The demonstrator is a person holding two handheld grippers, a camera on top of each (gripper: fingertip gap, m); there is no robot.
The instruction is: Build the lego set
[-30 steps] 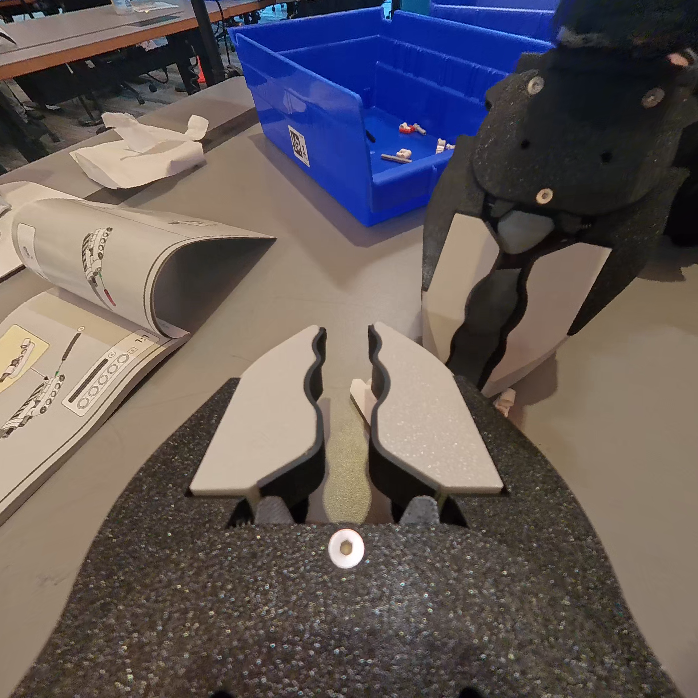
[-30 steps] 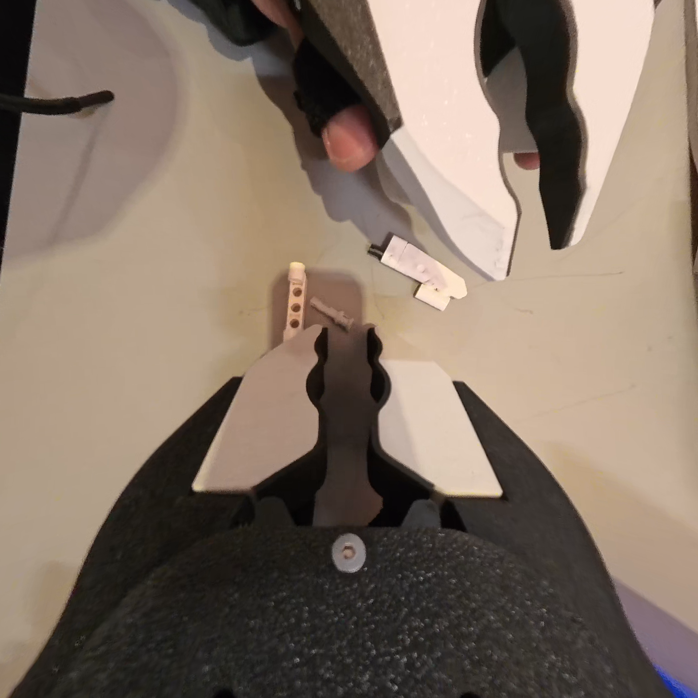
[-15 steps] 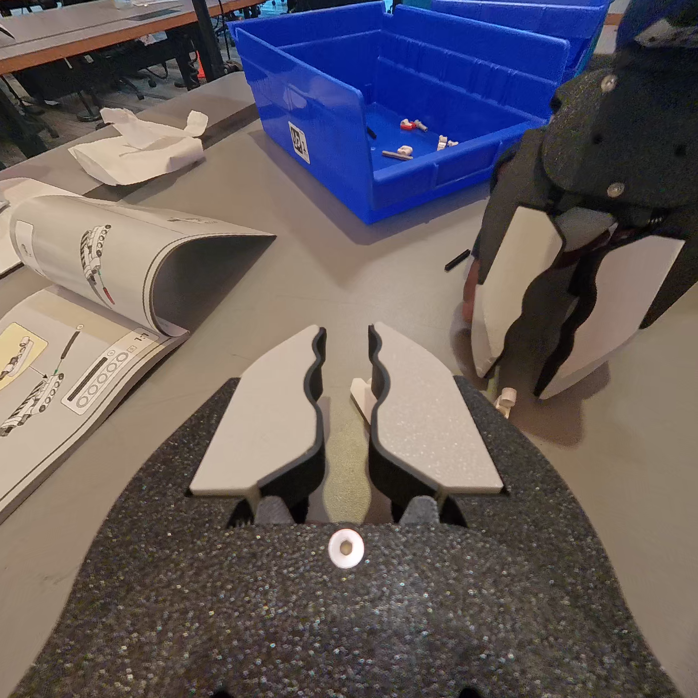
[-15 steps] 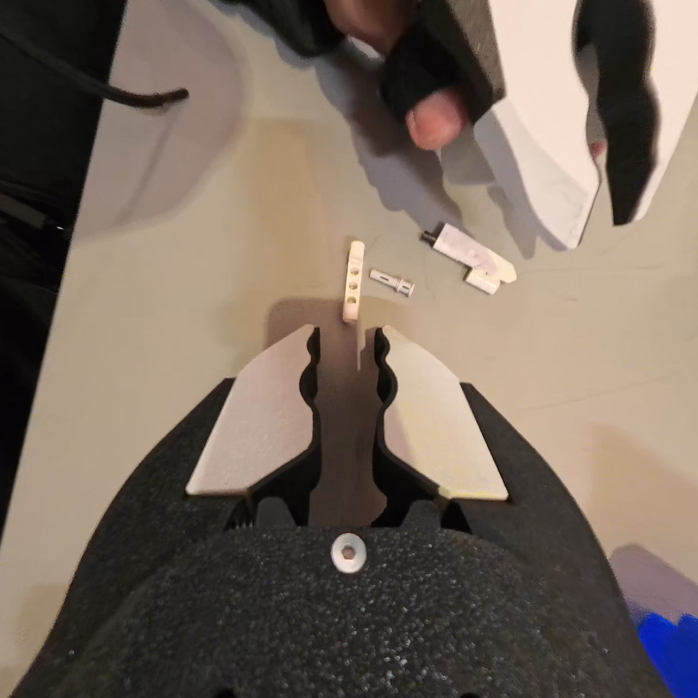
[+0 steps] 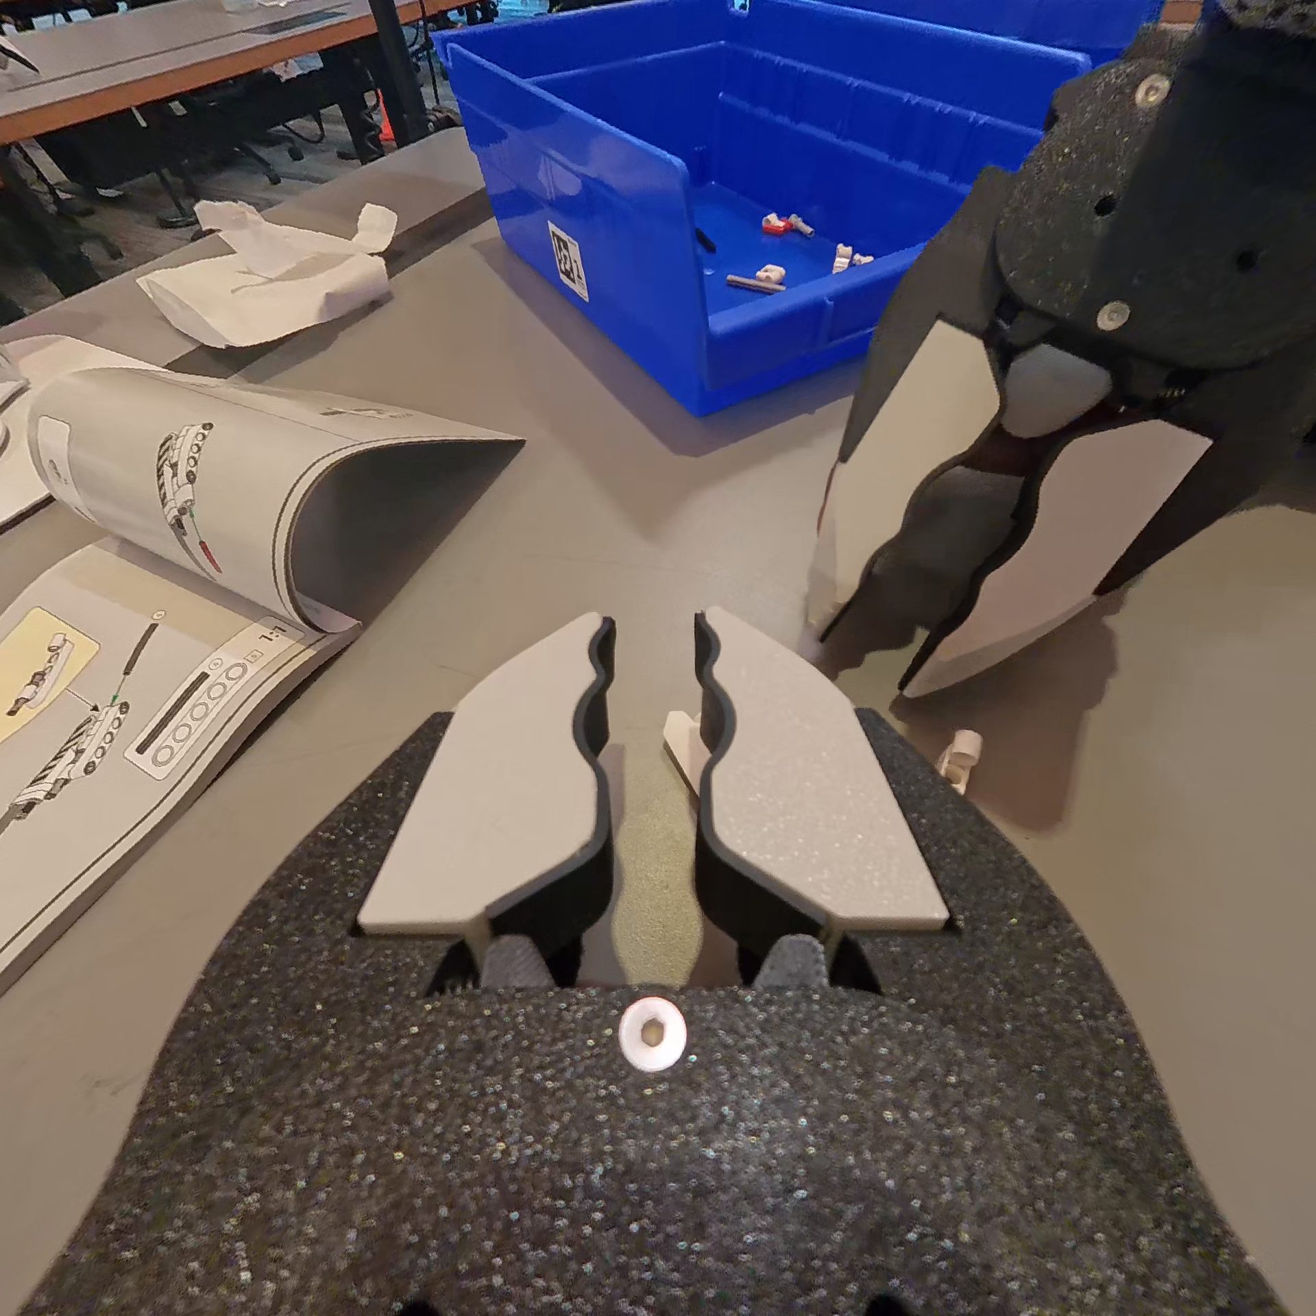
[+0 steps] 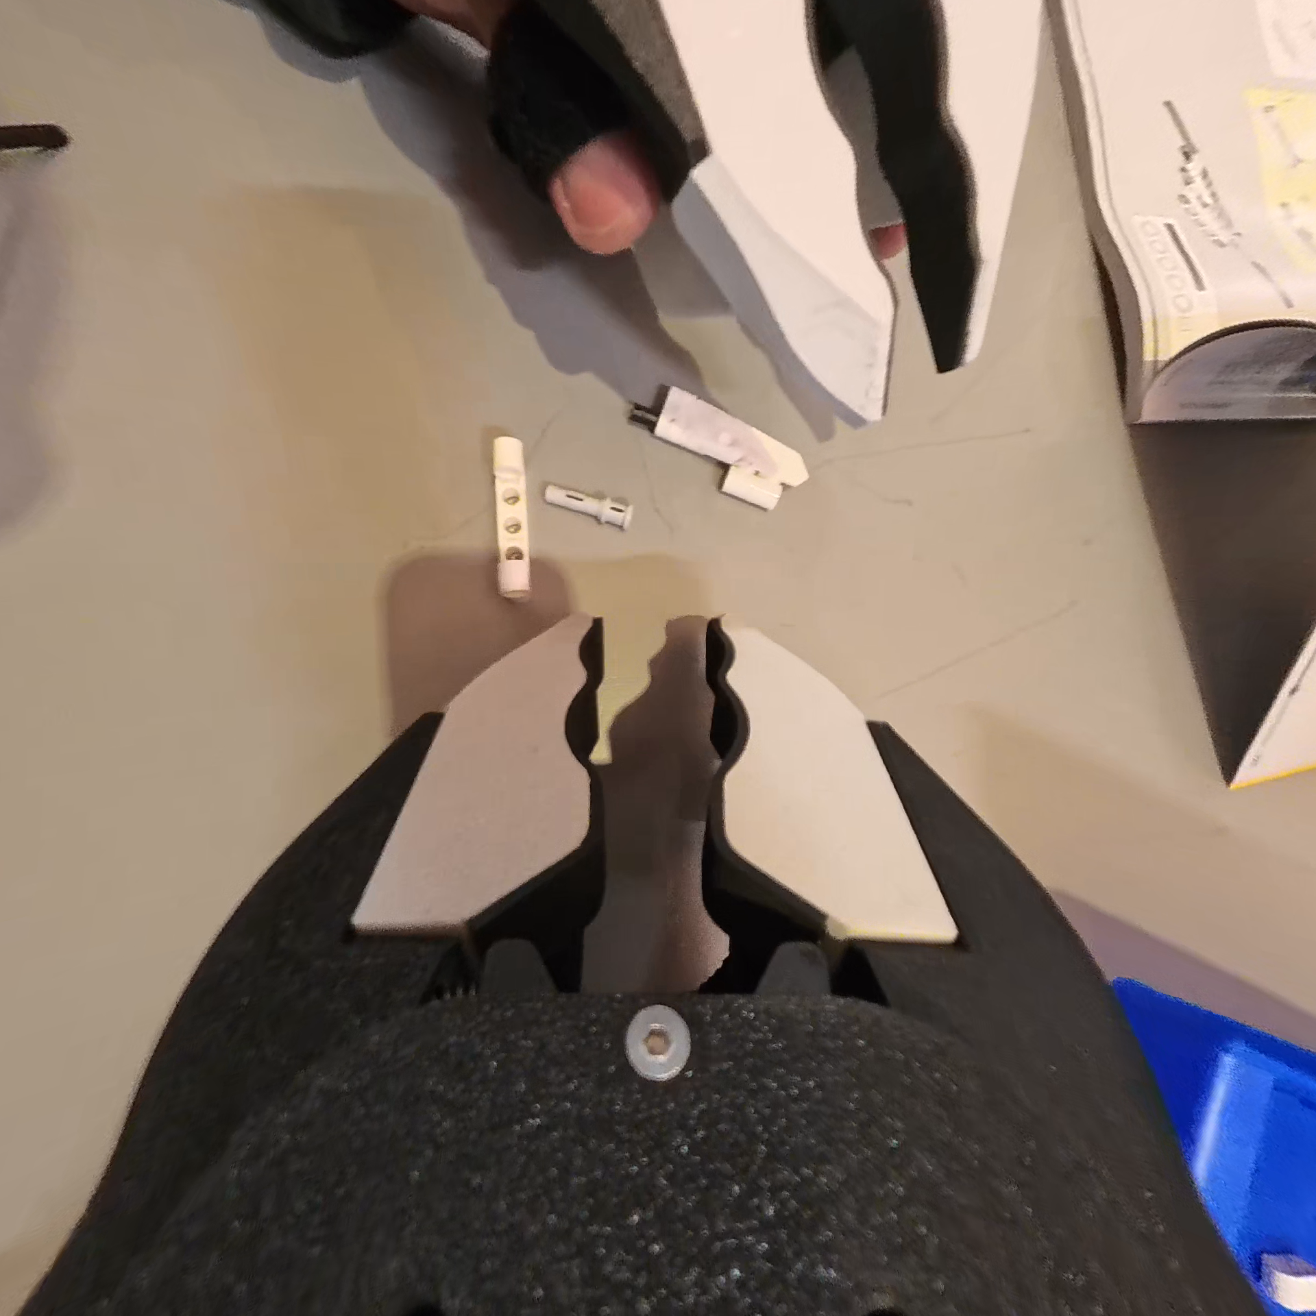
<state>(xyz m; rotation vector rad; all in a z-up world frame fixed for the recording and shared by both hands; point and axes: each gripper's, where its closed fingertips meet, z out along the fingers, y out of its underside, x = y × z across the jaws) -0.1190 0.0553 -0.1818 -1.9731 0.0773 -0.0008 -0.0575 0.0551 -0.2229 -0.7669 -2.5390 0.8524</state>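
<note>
The left gripper (image 5: 649,627) hovers low over the grey table (image 5: 570,513), its 2 fingers parted on nothing, so a white angled piece (image 6: 726,445) lies free just below them. The right gripper (image 6: 654,627), likewise gaping and bare, points down at a white holed beam (image 6: 510,514) and grey pin (image 6: 588,505) just beyond its fingertips.

Blue plastic bin (image 5: 584,185) seen beyond jaws; white perforated beam (image 6: 510,514), pale grey pin (image 6: 588,504) seen ahead; grey tabletop (image 5: 570,498) throughout.
</note>
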